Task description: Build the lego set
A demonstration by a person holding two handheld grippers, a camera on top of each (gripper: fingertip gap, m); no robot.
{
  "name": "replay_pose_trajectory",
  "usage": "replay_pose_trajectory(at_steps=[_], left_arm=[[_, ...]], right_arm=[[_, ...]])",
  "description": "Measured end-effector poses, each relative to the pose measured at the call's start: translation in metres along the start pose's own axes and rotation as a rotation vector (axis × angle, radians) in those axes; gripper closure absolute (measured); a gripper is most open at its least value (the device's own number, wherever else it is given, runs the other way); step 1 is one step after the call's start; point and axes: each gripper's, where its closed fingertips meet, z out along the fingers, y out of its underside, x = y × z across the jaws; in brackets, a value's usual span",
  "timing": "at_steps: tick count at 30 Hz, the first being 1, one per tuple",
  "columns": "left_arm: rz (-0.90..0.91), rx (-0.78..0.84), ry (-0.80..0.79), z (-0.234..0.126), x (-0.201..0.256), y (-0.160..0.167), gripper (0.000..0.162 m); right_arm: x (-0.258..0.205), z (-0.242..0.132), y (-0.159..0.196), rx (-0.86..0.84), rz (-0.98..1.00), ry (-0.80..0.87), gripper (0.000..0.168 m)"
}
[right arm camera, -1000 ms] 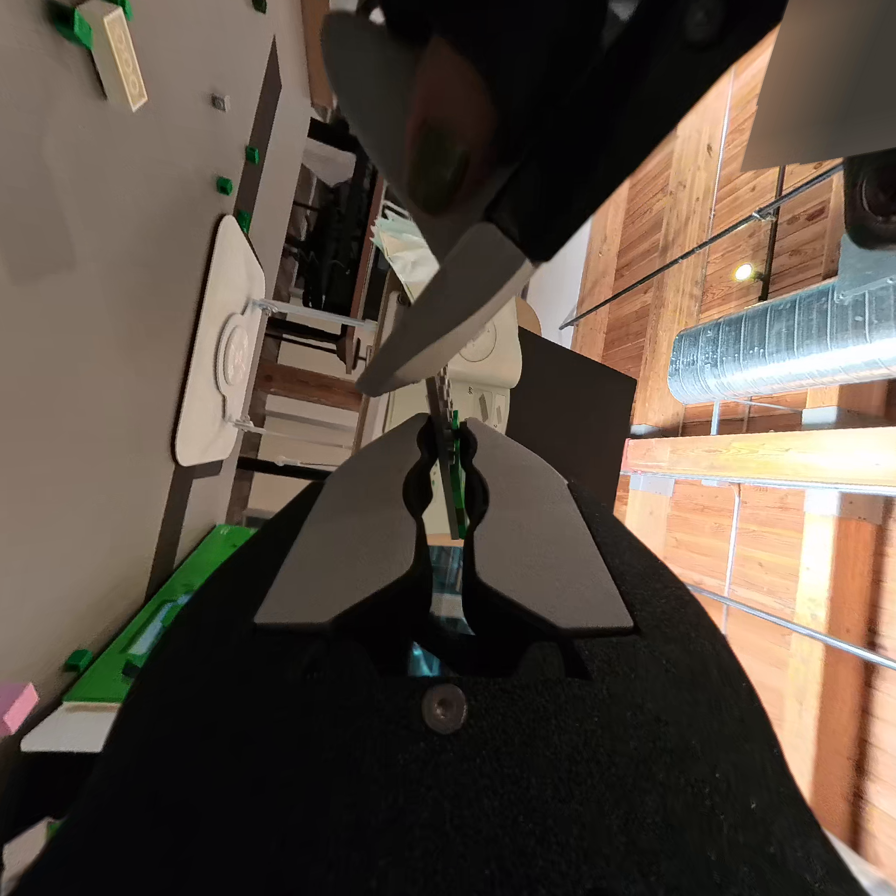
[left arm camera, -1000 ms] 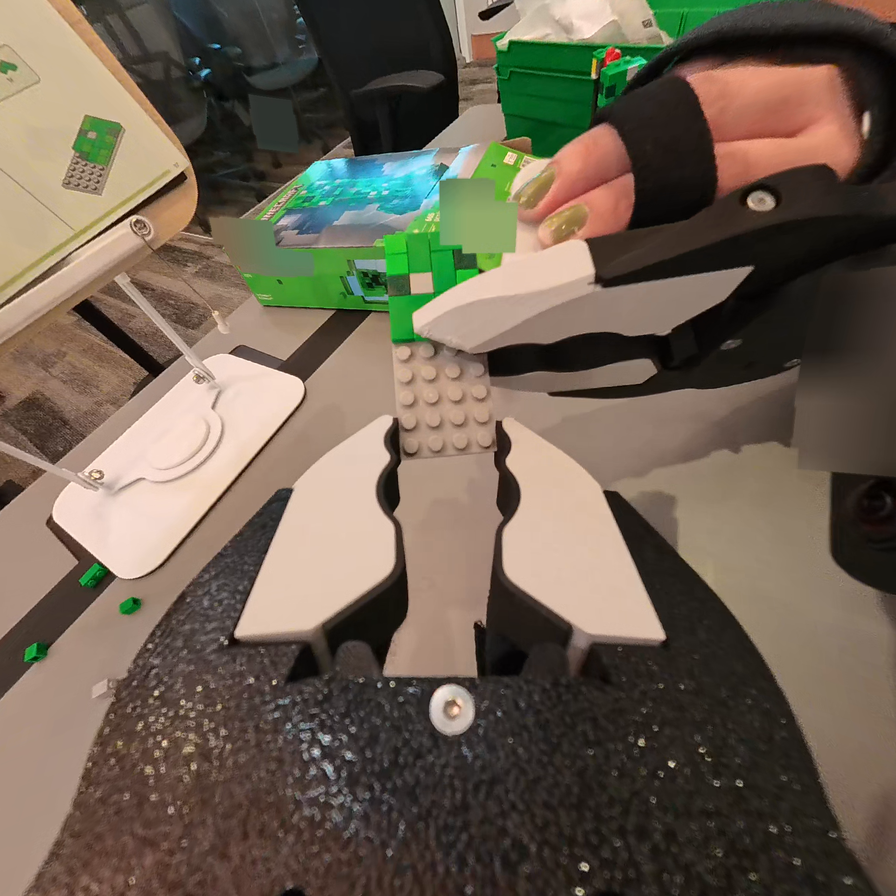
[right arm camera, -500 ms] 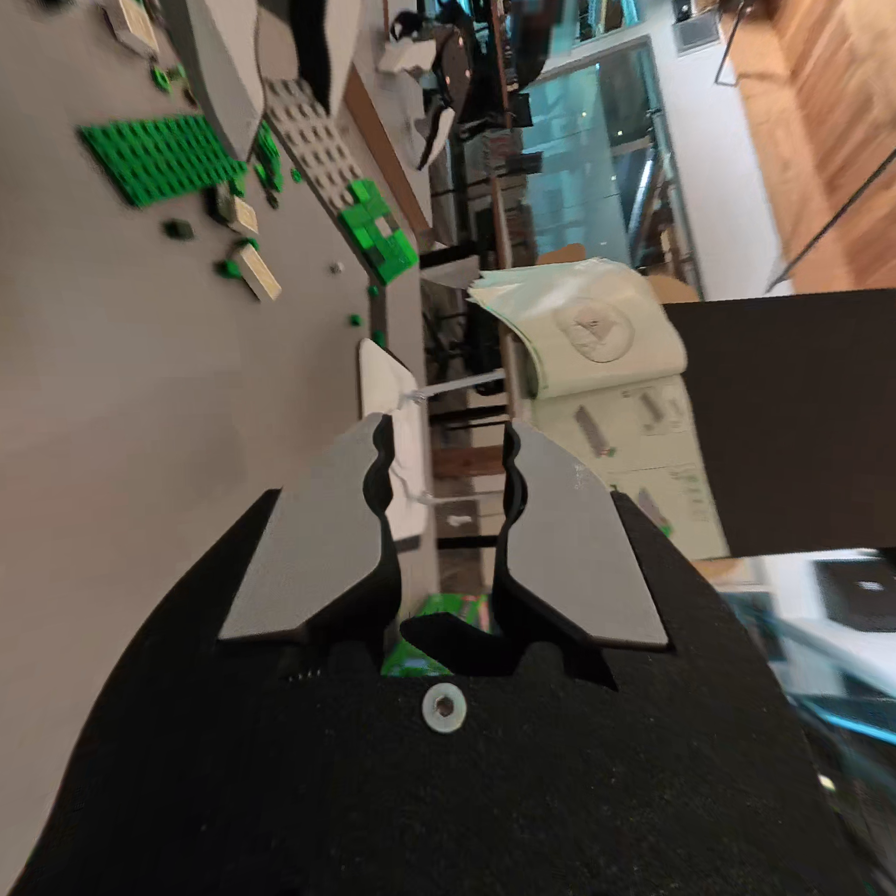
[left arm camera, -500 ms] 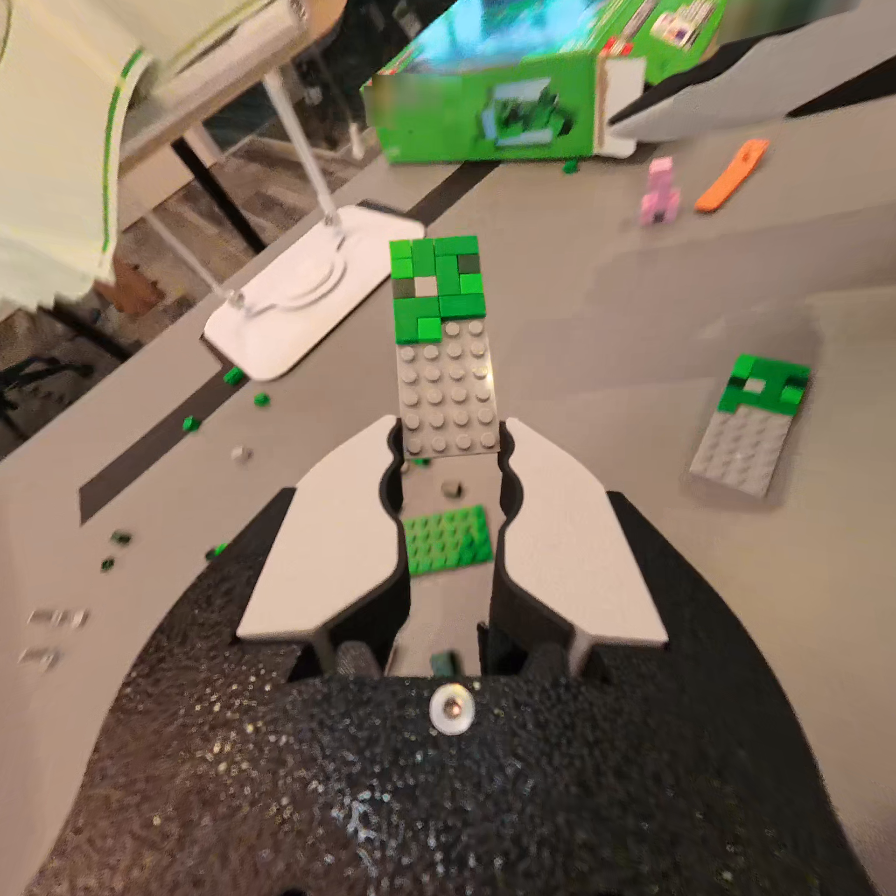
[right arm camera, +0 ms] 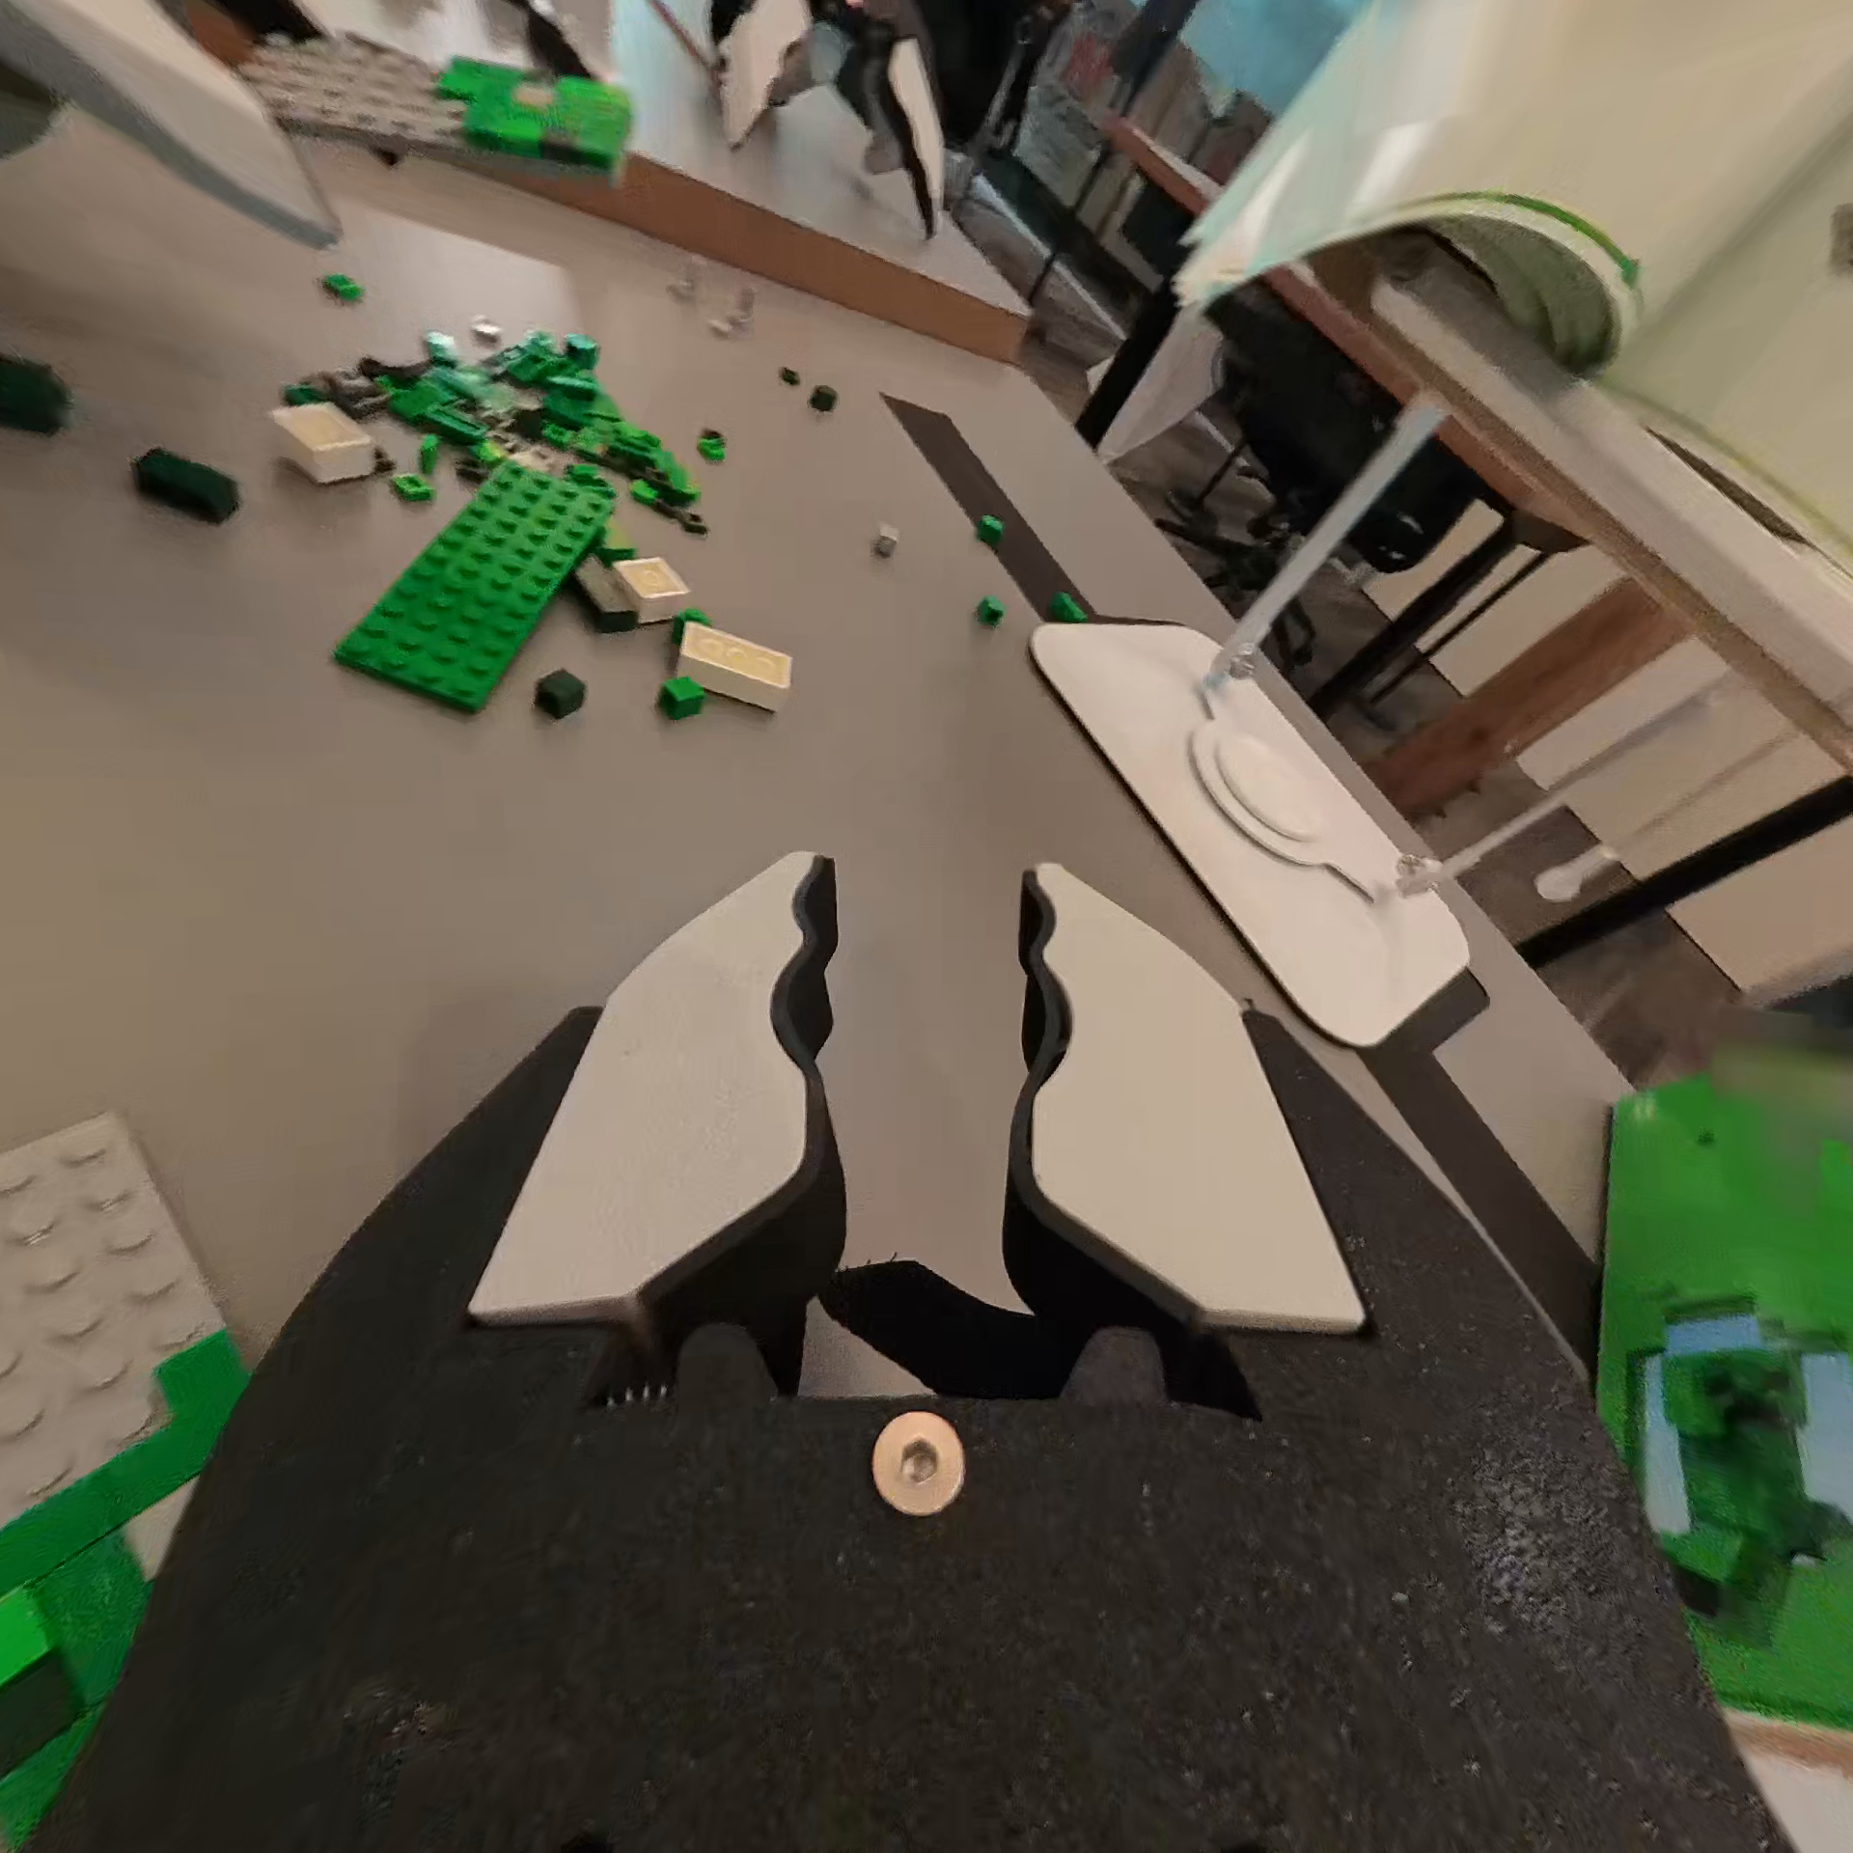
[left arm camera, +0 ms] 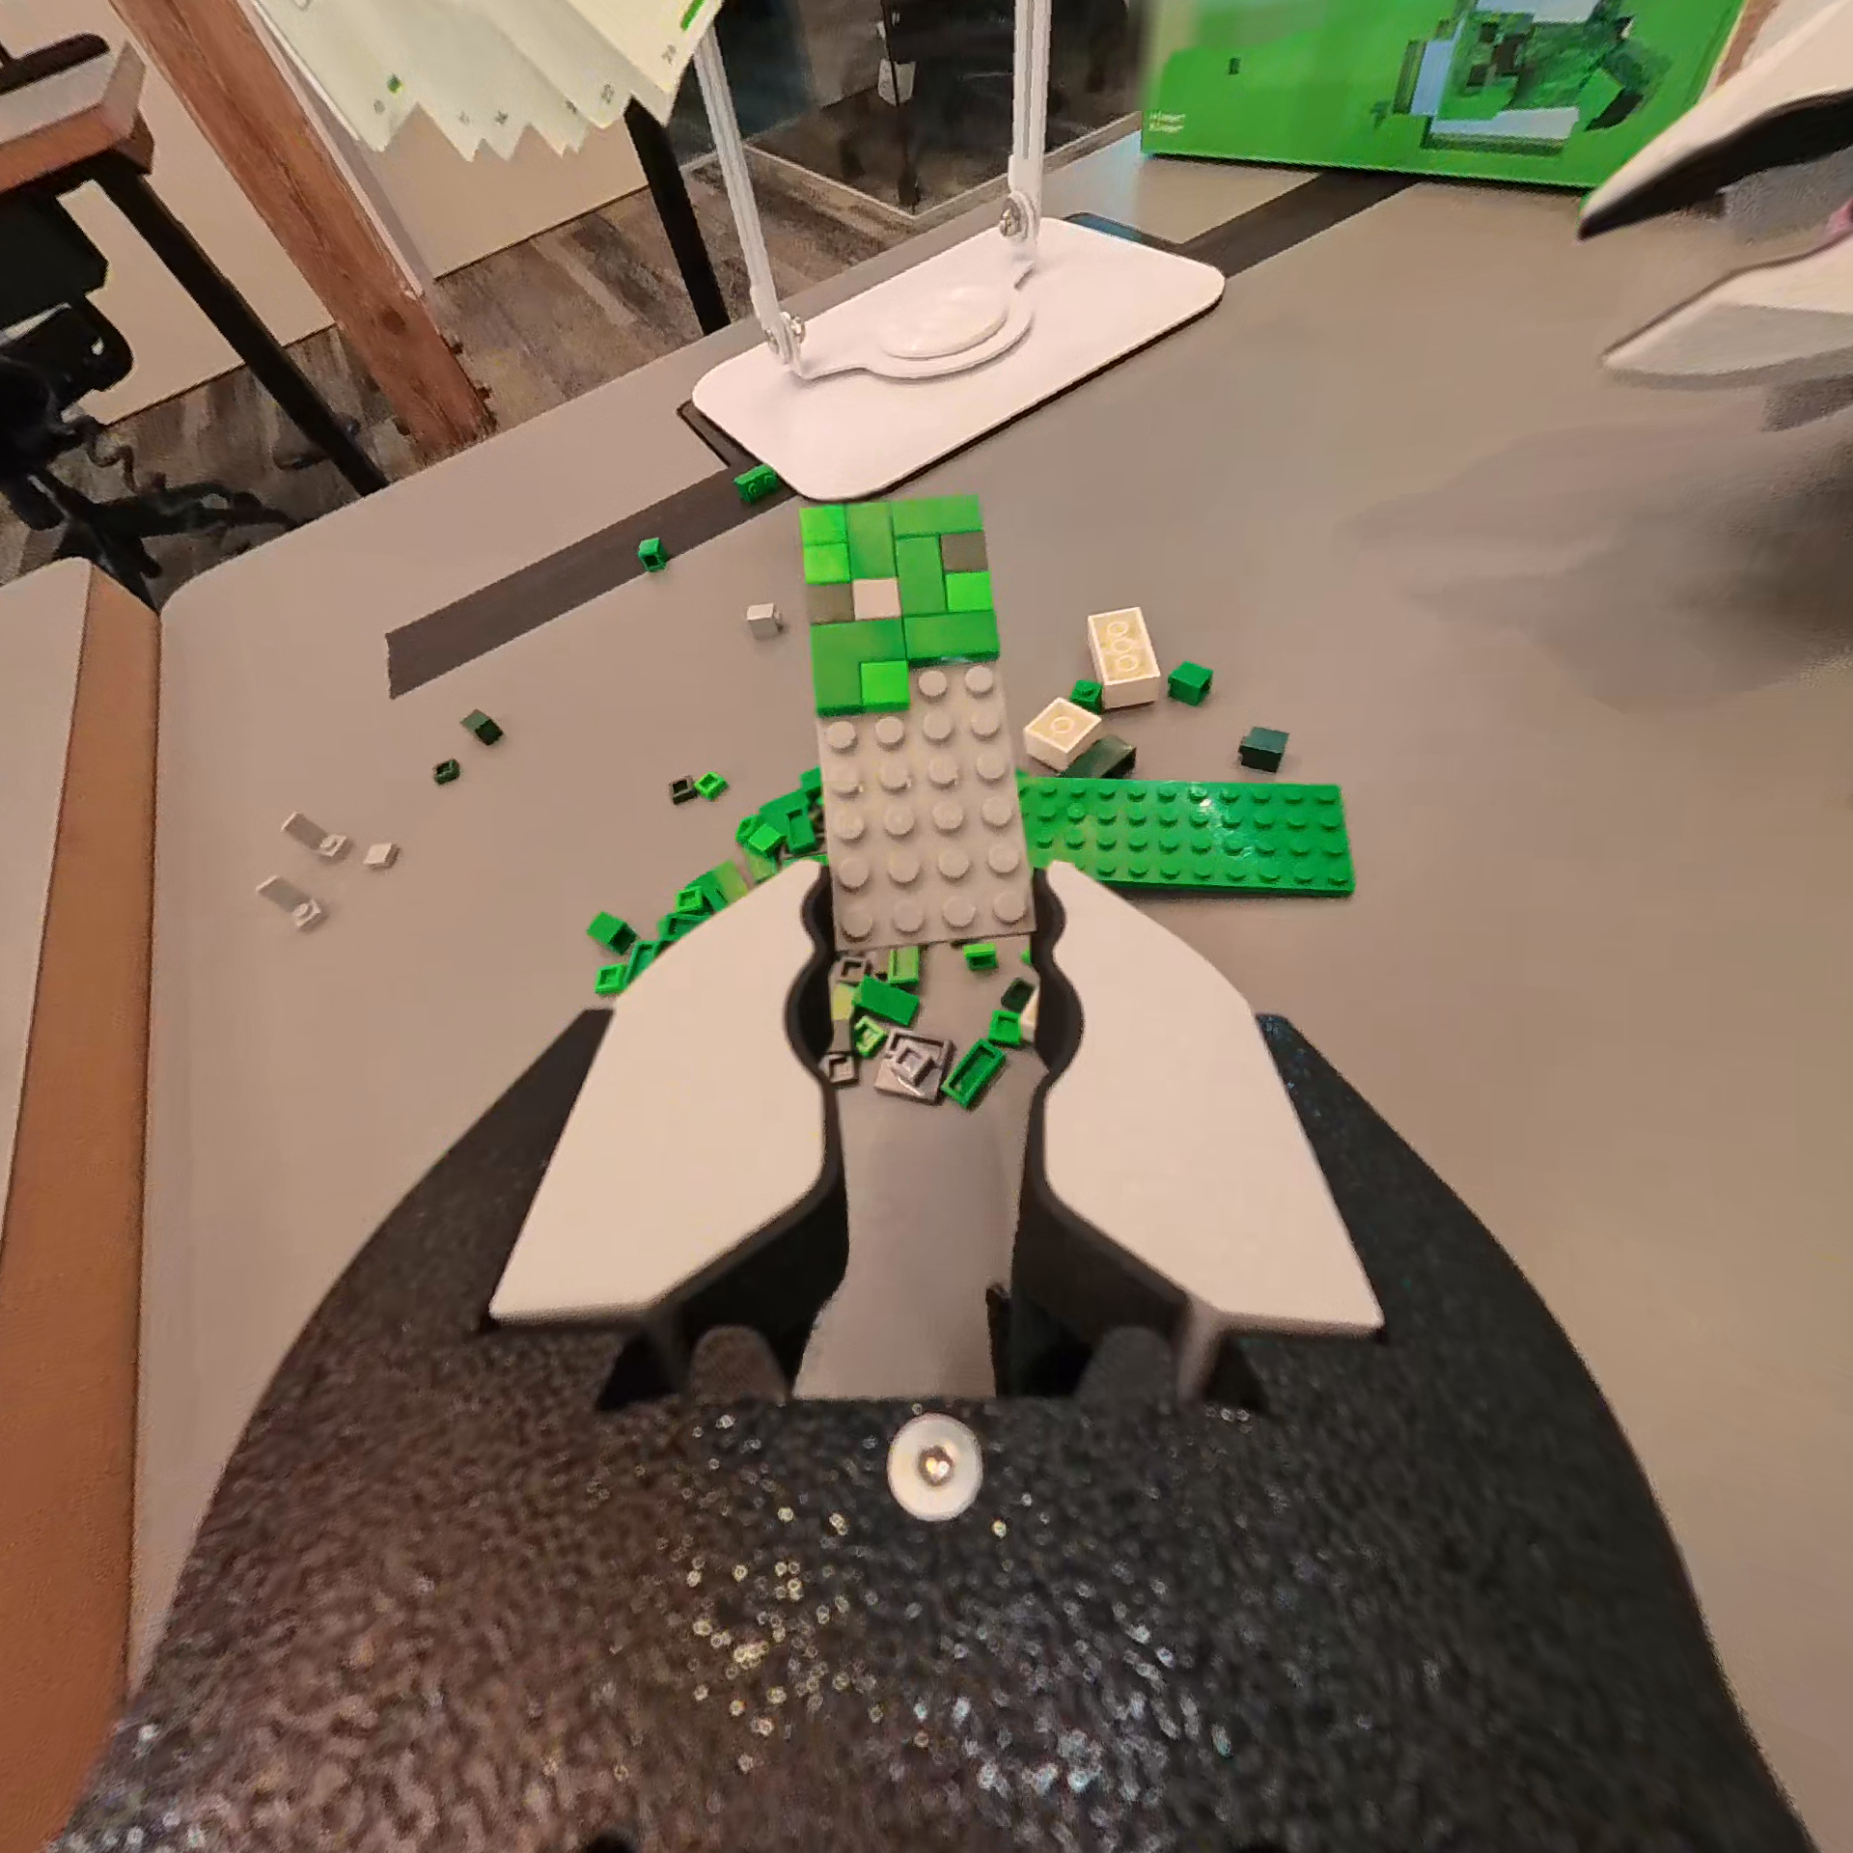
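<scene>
My left gripper [left arm camera: 933,902] is shut on the near end of a grey studded plate [left arm camera: 928,822], held above the table. Green, grey and white tiles [left arm camera: 897,602] cover the plate's far end. Under it lies a pile of small green pieces [left arm camera: 902,1023] and a long green plate [left arm camera: 1193,837]. My right gripper [right arm camera: 928,892] is open and empty above bare table; it shows blurred at the top right of the left wrist view [left arm camera: 1725,231]. The right wrist view shows the held plate [right arm camera: 341,90] far off at top left, and the green plate [right arm camera: 481,582].
White bricks [left arm camera: 1123,647] lie by the green plate. A second grey plate with green tiles [right arm camera: 70,1293] lies at the right wrist view's lower left. A white stand base [left arm camera: 963,371] holds the instruction booklet [right arm camera: 1504,150]. The green set box [left arm camera: 1454,80] stands at the back. There is about 20 cm between the tips of the two grippers.
The right gripper let go of the plate's tiled end, opened and drew away. The left gripper swung the plate down over the pile of loose pieces.
</scene>
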Motion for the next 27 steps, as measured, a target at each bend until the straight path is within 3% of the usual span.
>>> replay_pose_trajectory(at_steps=[5, 12, 20, 27], left_arm=[[0.018, -0.007, 0.038, 0.005, 0.012, 0.0, 0.125], [-0.013, -0.063, 0.098, 0.012, 0.018, 0.011, 0.125], [-0.095, -0.035, -0.093, -0.018, -0.047, 0.022, 0.125], [0.007, -0.132, -0.146, -0.014, -0.057, 0.041, 0.125]], right_arm=[[0.02, -0.002, -0.001, 0.126, 0.126, 0.123, 0.137], [0.031, -0.008, -0.002, 0.172, 0.088, 0.201, 0.143], [0.027, -0.006, -0.003, 0.17, 0.065, 0.187, 0.145], [0.024, -0.005, -0.004, 0.168, 0.036, 0.18, 0.147]])
